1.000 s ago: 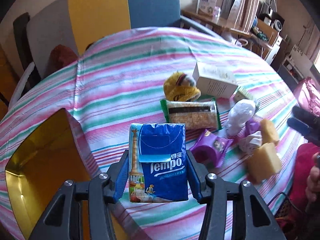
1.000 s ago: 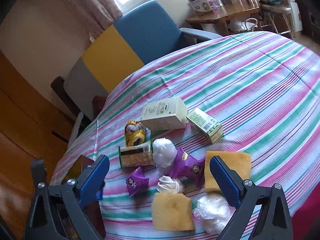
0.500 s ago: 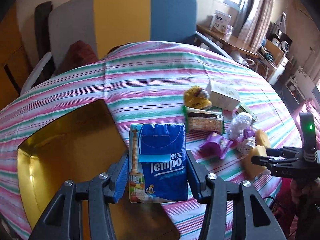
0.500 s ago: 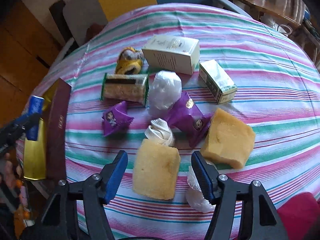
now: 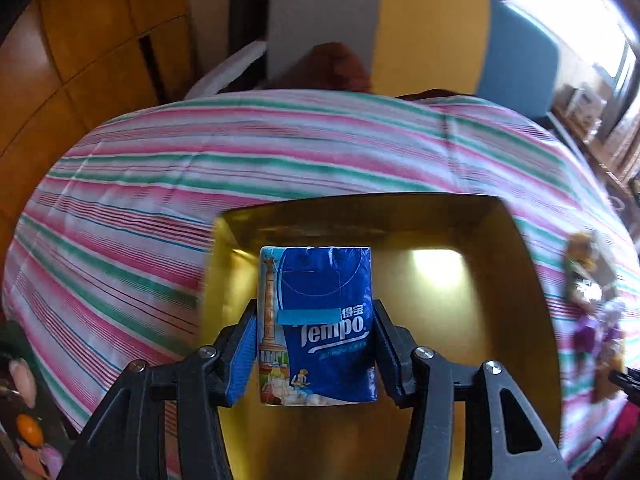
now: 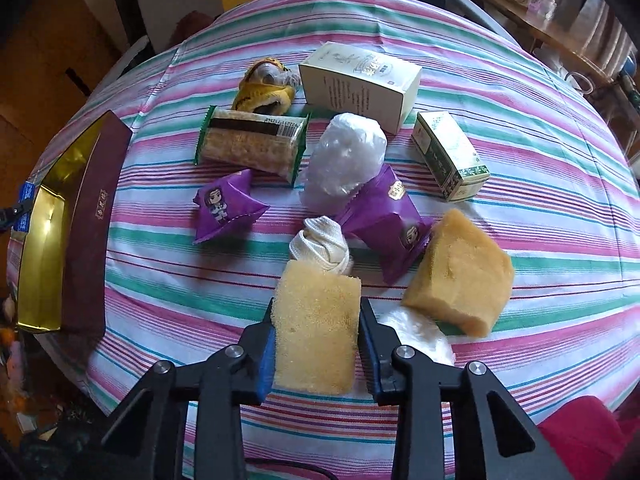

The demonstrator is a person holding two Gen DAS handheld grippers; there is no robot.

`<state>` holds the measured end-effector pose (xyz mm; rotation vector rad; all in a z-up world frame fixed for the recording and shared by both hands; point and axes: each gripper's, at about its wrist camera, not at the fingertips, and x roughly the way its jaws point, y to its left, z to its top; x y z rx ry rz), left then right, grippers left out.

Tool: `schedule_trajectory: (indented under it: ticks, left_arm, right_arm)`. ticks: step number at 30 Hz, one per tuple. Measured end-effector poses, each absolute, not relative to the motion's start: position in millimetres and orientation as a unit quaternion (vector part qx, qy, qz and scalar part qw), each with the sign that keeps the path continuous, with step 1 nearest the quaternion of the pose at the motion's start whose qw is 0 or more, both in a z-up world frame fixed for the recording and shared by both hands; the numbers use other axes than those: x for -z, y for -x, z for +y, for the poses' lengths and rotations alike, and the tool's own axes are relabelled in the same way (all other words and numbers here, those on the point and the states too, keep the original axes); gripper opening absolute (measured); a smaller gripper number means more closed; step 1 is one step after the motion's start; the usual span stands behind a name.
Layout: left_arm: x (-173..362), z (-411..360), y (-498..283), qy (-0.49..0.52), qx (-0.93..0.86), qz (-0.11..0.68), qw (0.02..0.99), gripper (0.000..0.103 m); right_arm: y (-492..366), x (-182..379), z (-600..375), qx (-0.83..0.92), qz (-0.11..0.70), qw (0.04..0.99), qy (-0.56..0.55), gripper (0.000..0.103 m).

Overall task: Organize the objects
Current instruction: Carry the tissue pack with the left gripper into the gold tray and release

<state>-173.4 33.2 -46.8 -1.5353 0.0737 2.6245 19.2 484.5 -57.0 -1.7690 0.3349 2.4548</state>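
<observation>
Tray: gold-lined box (image 5: 516, 320) at the left edge of the striped tabletop (image 5: 160, 208), long axis running away from the person, open side up
Left gripper (image 5: 316, 344): pinching the tissue pack (image 5: 320, 320) by its two long sides, pack upright between the fingers, held over the box's left half; whether it touches the floor of the box I cannot tell
Turning relation: box lies directly below and ahead of the pack, so the left hand seems to need only a lowering and a release
Middle clutter: purple snack pouch (image 6: 226, 204), white cloth roll (image 6: 320, 248), clear bag (image 6: 344, 160)
Right gripper (image 6: 316, 340): pressed on the near sponge (image 6: 316, 328), sponge's long axis along the fingers
Far right: second sponge (image 6: 460, 276), green box (image 6: 450, 156)
</observation>
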Motion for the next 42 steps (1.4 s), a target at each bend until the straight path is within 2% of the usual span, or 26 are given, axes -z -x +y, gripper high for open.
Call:
schedule_trajectory:
  ticks: [15, 17, 19, 27, 32, 38, 42]
  left_arm:
    - [90, 22, 226, 0.527, -0.846, 0.056, 0.052, 0.054]
    - [83, 17, 223, 0.517, -0.853, 0.043, 0.062, 0.055]
    - [72, 9, 218, 0.507, -0.859, 0.025, 0.063, 0.066]
    - [16, -20, 153, 0.442, -0.894, 0.006, 0.073, 0.066]
    - [1, -31, 99, 0.414, -0.908, 0.005, 0.070, 0.066]
    - [8, -44, 66, 0.420, -0.905, -0.033, 0.064, 0.066]
    - [15, -48, 54, 0.427, -0.901, -0.032, 0.065, 0.066]
  right_arm:
    - [-18, 57, 475, -0.807, 0.087, 0.052, 0.583, 0.035]
    - [-18, 56, 473, -0.807, 0.077, 0.054, 0.584, 0.035]
    - [-18, 57, 472, -0.806, 0.072, 0.058, 0.585, 0.035]
    - [-21, 52, 470, -0.810, 0.058, 0.078, 0.578, 0.034]
    - [-30, 15, 457, -0.844, 0.067, 0.090, 0.524, 0.034]
    - [-12, -45, 372, -0.887, 0.058, -0.006, 0.457, 0.034]
    - [11, -52, 294, -0.887, 0.047, -0.100, 0.449, 0.034]
